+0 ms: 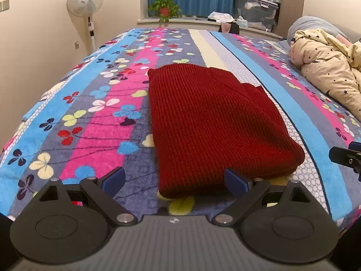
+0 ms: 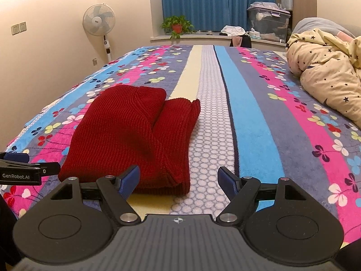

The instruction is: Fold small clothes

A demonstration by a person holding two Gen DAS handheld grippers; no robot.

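Observation:
A dark red knitted garment (image 1: 212,124) lies folded into a long narrow shape on the striped flowered blanket (image 1: 94,122). It also shows in the right wrist view (image 2: 133,135), left of centre. My left gripper (image 1: 174,181) is open and empty, its jaws standing either side of the garment's near edge. My right gripper (image 2: 178,181) is open and empty, just right of the garment's near right corner. The right gripper also shows at the right edge of the left wrist view (image 1: 347,157). The left gripper also shows at the left edge of the right wrist view (image 2: 24,167).
A cream quilt with dark stars (image 2: 327,74) is heaped on the bed's right side. A standing fan (image 1: 85,6) is by the left wall. A potted plant (image 1: 164,9) and storage boxes (image 1: 257,9) sit at the far windowsill.

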